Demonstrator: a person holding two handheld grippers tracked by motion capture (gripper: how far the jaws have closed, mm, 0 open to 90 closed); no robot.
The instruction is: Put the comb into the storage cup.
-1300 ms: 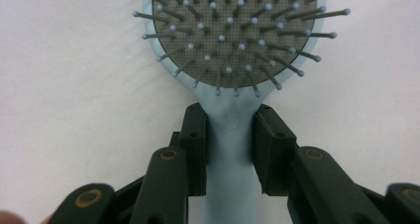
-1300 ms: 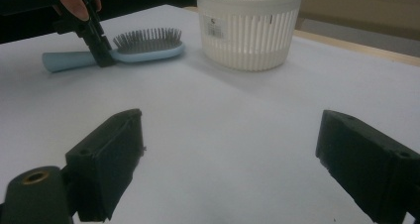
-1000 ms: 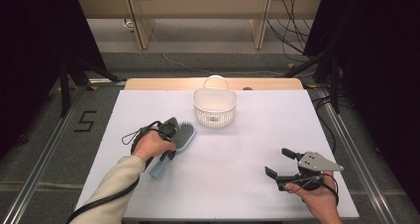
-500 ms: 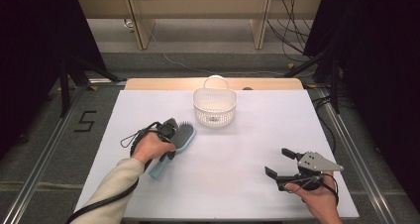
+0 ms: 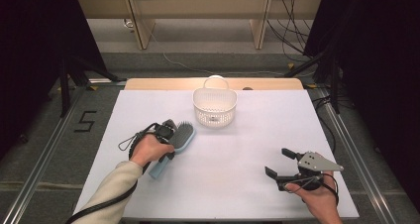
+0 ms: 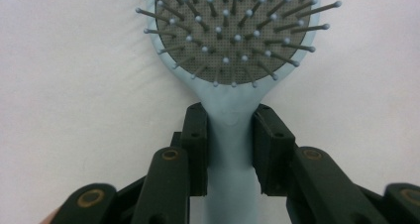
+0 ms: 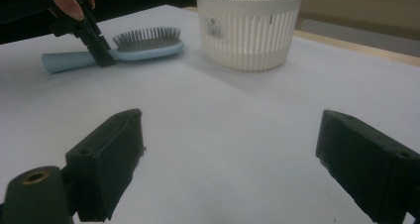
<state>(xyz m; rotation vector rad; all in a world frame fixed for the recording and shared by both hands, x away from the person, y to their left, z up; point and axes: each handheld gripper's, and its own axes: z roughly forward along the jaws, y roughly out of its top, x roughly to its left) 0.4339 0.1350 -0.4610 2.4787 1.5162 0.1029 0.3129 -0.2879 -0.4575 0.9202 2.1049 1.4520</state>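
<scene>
— On white table (image 5: pixel 237 184), left of centre: pale blue hairbrush (image 5: pixel 177 143), flat, bristles up, head angled toward white slotted basket (image 5: pixel 214 106). Reason for the lie?

— Probably for access. Handle kept free at near end, neck exposed for clamping. Bristles up, so flat back rests stable on tabletop.

— Left gripper (image 6: pixel 232 135)?

— Closed on hairbrush neck, just below head. Both pads pressed against handle sides, seen plainly in left gripper view. Grip at narrow waist likely chosen because head flares above it: less chance of slipping out lengthwise.

— Lifted yet?

— No. Seen from right gripper view, hairbrush (image 7: pixel 116 48) resting on table, left gripper (image 7: pixel 101 53) coming down on it from above.

— Right gripper (image 5: pixel 285 163)?

— Jaws wide apart, nothing between them. Held low over near right part of table, well apart from hairbrush, pointed toward basket (image 7: pixel 247 28). Looks like standby, out of left hand's path.

— Basket position?

— Upright at far middle of table, near hairbrush head but not touching. Open mouth up, apparently ready to receive. Small item inside, too small to identify.

— Likely step in hand?

— Grasp secured, lift pending, judging from layout.
</scene>
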